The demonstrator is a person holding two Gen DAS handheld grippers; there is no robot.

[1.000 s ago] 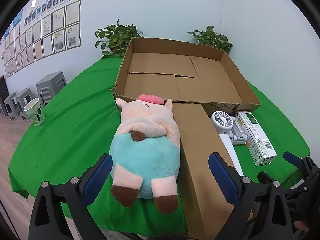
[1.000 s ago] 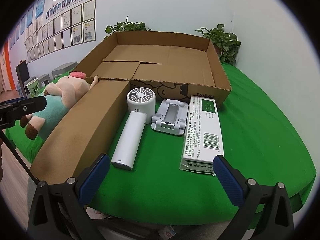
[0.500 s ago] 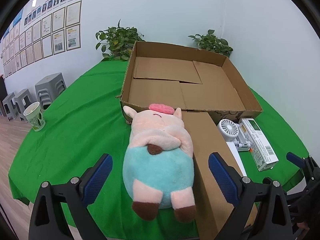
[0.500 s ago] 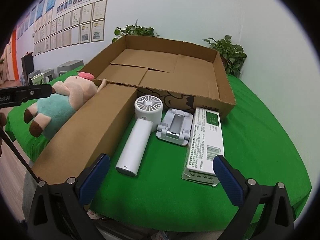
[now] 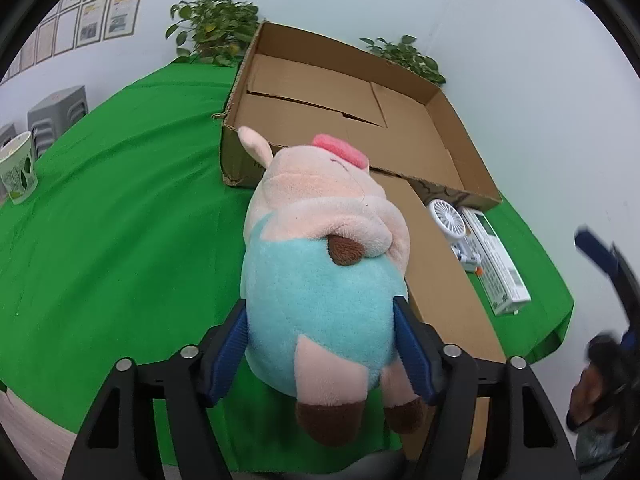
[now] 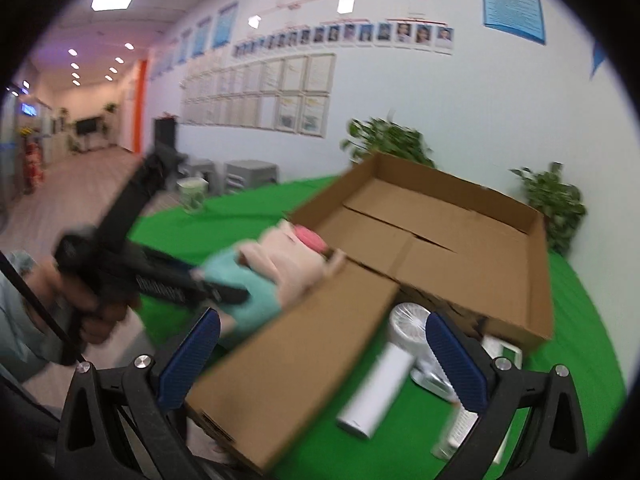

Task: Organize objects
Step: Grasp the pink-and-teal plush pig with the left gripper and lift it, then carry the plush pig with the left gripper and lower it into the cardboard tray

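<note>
Green cloth covers the table (image 5: 120,240), and near its front edge lies a plush pig (image 5: 324,264) in a turquoise outfit, head toward the big open cardboard box (image 5: 400,128) at the back of the table. The left gripper (image 5: 322,344) has its blue pads on either side of the pig's turquoise body, the jaws closing, and both pads already press into the plush. The pig's brown feet hang toward the camera between the gripper's black arms.

Just right of the pig, a long cardboard flap (image 5: 444,292) of the box reaches to the table's front edge. Beyond the flap, toward the right edge, lie a white handheld fan (image 5: 446,216) and a white carton with printed text (image 5: 500,268), just beside each other.

A paper cup (image 5: 18,172) stands near the left edge, well apart from everything else.

The right gripper (image 6: 324,360) hangs above the front edge with its jaws wide and nothing between the pads; its view is blurred, and shows the flap and the fan below it.
</note>
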